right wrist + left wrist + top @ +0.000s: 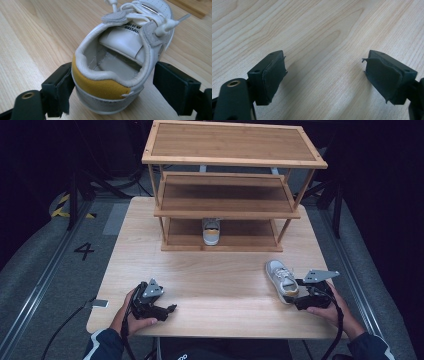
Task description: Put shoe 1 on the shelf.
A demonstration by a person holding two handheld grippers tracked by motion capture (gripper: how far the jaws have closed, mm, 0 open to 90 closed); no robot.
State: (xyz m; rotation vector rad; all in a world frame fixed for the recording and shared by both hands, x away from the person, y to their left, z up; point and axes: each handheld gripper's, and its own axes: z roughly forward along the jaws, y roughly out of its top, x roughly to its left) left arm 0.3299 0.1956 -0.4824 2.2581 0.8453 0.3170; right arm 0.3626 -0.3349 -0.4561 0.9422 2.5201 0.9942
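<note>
- White leather sneaker with a yellow heel patch [117, 75] lies near the light wooden table's [210, 280] right edge.
- Right gripper [111, 87] straddles its heel: left pad touching, right pad apart.
- Left gripper [324, 75] gapes over bare tabletop by the front edge.

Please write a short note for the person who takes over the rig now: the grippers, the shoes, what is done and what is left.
Left hand-held gripper: open, nothing between the jaws, low over the table, near the front edge.
Right hand-held gripper: jaws around the heel of the shoe; the left pad seems to touch, the right pad stands apart, so no firm grip yet.
That shoe lies on the table at the right, in front of the shelf.
Done: second shoe stands on the bottom shelf.
Left, probably: grip this shoe and place it beside the other.
</note>
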